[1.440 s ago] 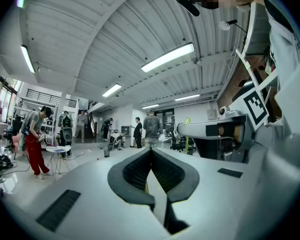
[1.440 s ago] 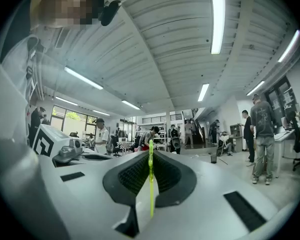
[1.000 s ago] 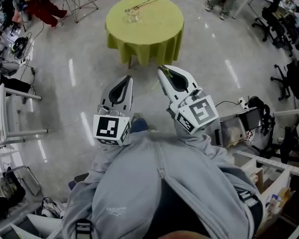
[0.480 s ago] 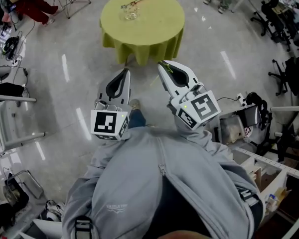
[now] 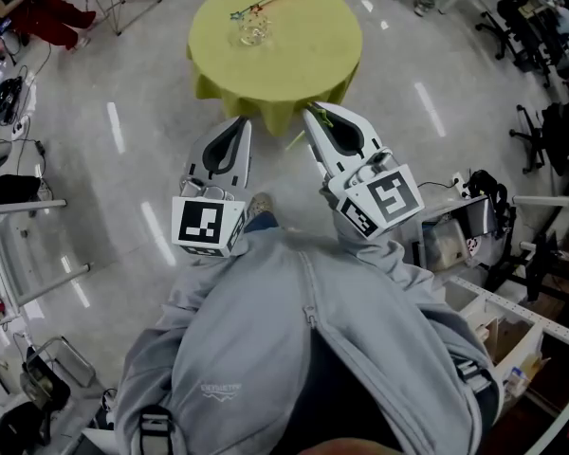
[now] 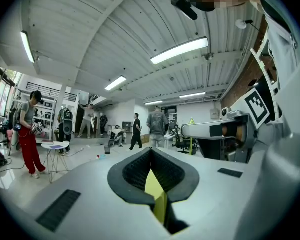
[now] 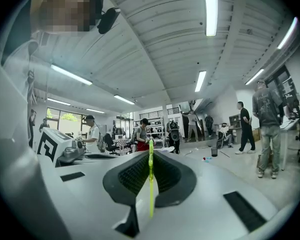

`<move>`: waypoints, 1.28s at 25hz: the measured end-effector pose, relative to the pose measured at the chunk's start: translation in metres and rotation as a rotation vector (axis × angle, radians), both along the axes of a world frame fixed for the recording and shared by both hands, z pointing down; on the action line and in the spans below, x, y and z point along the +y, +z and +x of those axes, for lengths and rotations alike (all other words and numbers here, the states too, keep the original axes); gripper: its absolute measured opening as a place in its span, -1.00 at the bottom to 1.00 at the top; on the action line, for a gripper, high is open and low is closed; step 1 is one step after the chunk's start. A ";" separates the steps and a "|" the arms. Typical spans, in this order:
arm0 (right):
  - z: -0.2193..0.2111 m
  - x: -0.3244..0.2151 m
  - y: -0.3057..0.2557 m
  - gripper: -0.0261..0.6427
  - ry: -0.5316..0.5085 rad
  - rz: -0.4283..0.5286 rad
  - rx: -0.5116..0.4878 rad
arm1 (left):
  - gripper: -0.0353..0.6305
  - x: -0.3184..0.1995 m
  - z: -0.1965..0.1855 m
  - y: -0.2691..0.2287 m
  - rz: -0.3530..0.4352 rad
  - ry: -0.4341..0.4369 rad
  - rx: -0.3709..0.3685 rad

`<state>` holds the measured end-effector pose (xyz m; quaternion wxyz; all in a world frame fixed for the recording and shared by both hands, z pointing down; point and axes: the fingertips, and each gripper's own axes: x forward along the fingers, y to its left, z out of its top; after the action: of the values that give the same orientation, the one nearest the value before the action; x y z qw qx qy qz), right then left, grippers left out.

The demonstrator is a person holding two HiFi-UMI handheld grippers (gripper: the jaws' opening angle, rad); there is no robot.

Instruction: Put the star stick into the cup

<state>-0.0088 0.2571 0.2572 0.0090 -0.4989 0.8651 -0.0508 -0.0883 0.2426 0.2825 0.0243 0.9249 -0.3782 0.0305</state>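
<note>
A round table under a yellow-green cloth (image 5: 303,60) stands ahead in the head view. On it are a clear glass cup (image 5: 253,34) and a few thin sticks (image 5: 266,1) lying behind the cup. My right gripper (image 5: 309,112) (image 7: 150,151) is shut on a thin neon-green star stick (image 5: 320,117) (image 7: 150,184); the stick runs between the pads, and its star end does not show. My left gripper (image 5: 239,121) (image 6: 151,150) is level beside it, jaws together and nothing in them. Both tips are just short of the table's near edge.
Office chairs (image 5: 541,150) and a cluttered desk (image 5: 455,240) are to the right, and metal shelving (image 5: 19,245) is to the left. A person in red trousers (image 5: 33,12) is at the far left. Several people stand in the room beyond, by a small side table (image 6: 55,146).
The person has walked forward. The table now sits lower and nearer in the head view, and both grippers have come close to its near edge. The jaws have not changed.
</note>
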 end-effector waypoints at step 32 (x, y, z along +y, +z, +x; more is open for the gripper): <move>-0.003 -0.136 0.005 -0.81 0.041 0.034 0.024 | -0.84 -0.139 -0.006 0.015 -0.004 0.041 0.062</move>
<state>-0.0118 0.1206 0.2620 0.0082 -0.5170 0.8554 -0.0298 -0.0938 0.1039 0.2978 0.0372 0.9330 -0.3581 0.0029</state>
